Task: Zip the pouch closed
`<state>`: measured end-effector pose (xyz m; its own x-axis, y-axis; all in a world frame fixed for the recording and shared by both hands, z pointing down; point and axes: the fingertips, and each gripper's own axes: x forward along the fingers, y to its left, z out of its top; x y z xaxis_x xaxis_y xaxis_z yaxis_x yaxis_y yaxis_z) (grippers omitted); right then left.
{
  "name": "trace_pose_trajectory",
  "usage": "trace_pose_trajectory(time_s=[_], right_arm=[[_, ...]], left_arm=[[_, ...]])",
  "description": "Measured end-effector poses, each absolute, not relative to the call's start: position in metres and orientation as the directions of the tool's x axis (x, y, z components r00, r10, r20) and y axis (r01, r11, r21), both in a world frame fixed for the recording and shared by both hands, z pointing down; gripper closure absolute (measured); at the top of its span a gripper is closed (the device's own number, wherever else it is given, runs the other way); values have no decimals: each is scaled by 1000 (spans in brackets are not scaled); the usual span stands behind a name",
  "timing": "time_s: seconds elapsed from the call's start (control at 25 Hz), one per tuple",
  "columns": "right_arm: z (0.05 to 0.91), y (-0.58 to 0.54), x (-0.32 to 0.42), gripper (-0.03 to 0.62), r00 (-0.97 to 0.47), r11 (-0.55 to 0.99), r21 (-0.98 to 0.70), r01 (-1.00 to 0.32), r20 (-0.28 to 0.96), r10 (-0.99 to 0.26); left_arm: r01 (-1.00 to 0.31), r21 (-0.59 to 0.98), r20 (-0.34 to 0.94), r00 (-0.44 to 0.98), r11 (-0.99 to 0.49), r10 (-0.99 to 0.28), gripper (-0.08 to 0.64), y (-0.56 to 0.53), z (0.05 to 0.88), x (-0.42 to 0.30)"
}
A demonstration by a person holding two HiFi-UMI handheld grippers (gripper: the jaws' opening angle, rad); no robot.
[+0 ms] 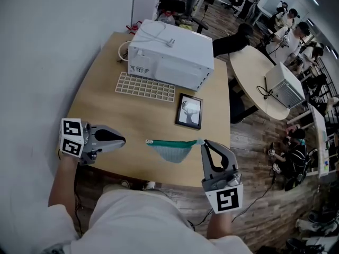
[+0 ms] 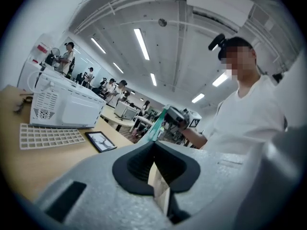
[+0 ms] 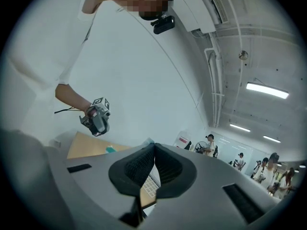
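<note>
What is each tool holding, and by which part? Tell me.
Right tool pinches the teal pouch by its right end; left tool is shut, clear of it.

The place was a shared, open-plan lab or office workroom. A pale wooden table and a round table stood on a plank floor, each bearing a white boxy appliance. Several people worked at further stations. Strip lights and bare pipes ran across the white ceiling.
</note>
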<state>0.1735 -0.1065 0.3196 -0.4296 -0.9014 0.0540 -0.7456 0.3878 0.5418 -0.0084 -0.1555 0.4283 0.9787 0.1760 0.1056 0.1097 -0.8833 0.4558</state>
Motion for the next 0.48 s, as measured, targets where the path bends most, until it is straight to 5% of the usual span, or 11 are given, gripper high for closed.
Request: trace_pose_trajectory(time_s=[0.48], right_arm=[[357,-120,187,588,-347,385,483,-787,169,-922]], left_arm=[[-20,434,110,993,-901,31,548,-163,445,-3]])
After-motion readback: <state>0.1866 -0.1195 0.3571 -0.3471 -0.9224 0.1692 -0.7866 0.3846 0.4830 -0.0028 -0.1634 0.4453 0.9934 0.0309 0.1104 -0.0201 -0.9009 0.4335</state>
